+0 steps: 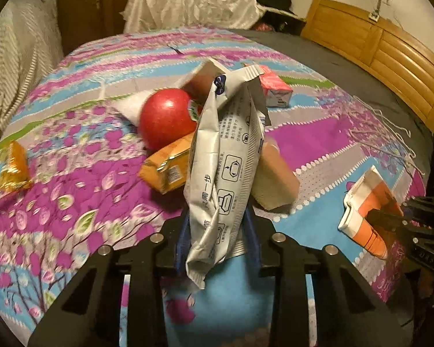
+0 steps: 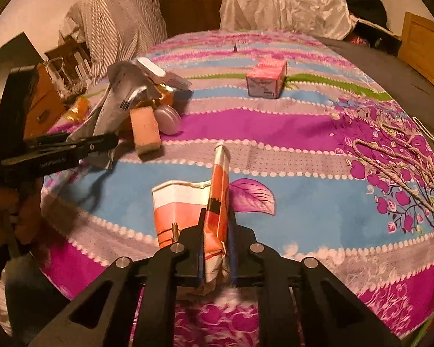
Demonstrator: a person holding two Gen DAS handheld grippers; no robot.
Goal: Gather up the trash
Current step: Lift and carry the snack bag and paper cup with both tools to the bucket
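Pick-up step, both hands loaded: left gripper (image 1: 218, 231) clamps a grey wrapper (image 1: 228, 156) above the bedspread (image 1: 72, 202); right gripper (image 2: 215, 248) pinches a crushed paper cup (image 2: 188, 211). Next move probably calls for carrying both to a bin, none in view

Bed (image 1: 72, 208) covered by floral spread. Resting on it: red apple (image 1: 166, 117), orange carton (image 1: 166, 169), pink box (image 2: 265, 82), yellow wrapper (image 1: 13, 167), cord (image 2: 396, 150).
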